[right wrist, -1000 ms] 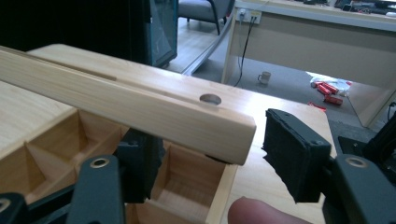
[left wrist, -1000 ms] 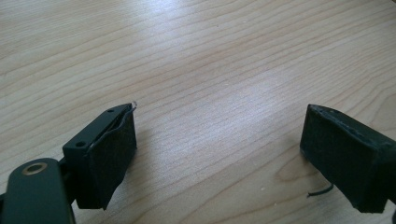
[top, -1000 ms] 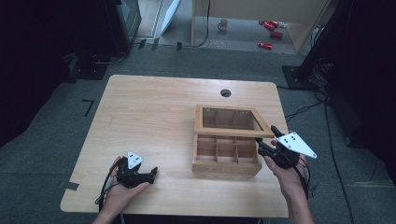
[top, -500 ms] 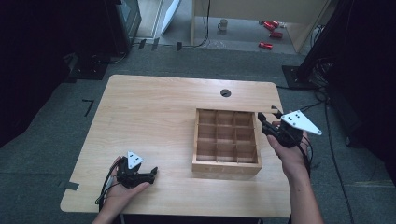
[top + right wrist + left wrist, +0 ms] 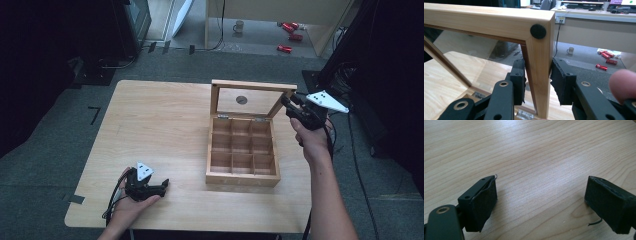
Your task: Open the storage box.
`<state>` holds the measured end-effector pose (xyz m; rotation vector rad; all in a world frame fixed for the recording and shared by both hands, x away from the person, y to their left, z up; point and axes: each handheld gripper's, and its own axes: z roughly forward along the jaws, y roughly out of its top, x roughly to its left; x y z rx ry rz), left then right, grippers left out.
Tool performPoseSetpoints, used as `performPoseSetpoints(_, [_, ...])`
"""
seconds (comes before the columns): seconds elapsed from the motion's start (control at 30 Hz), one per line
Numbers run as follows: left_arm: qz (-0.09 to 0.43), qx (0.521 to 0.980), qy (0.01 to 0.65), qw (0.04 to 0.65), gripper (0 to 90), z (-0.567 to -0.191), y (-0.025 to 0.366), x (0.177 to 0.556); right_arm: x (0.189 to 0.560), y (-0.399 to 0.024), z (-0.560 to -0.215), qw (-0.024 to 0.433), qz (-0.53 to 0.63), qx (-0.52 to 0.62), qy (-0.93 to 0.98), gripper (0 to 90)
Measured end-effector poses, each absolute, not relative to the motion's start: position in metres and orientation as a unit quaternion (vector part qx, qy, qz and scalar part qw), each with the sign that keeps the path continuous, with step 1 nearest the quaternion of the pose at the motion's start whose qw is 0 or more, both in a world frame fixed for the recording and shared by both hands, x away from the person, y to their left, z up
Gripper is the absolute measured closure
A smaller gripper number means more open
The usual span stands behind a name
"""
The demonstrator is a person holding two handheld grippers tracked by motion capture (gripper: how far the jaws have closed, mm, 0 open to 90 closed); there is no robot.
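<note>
Wooden box [image 5: 242, 150] sits right of centre in high view, compartments exposed. Right gripper [image 5: 537, 82] clamps side rail of glass-paned lid [image 5: 537, 50], lid near upright. Best keep squeeze firm, swing along hinge arc, don't lift box off table [image 5: 150, 125]. Left gripper [image 5: 541, 202] lower left, jaws wide apart, nothing held. Half second ago lid lay lower.
</note>
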<state>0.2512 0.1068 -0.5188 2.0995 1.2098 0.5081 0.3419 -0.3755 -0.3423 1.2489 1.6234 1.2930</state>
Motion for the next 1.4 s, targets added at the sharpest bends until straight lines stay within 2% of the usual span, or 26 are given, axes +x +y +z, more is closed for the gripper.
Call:
performPoseSetpoints(0.5, [0.193, 0.803, 0.459, 0.326, 11.6, -0.519, 0.107, 0.251, 0.38, -0.379, -0.332, 0.324, 0.496, 0.511, 0.623, 66.4])
performPoseSetpoints(0.9, [0.193, 0.804, 0.458, 0.326, 11.7, -0.519, 0.107, 0.251, 0.434, -0.382, -0.329, 0.296, 0.478, 0.546, 0.621, 66.7])
performPoseSetpoints(1.4, [0.192, 0.806, 0.456, 0.326, 11.7, -0.519, 0.107, 0.252, 0.462, -0.381, -0.333, 0.283, 0.459, 0.575, 0.616, 66.9])
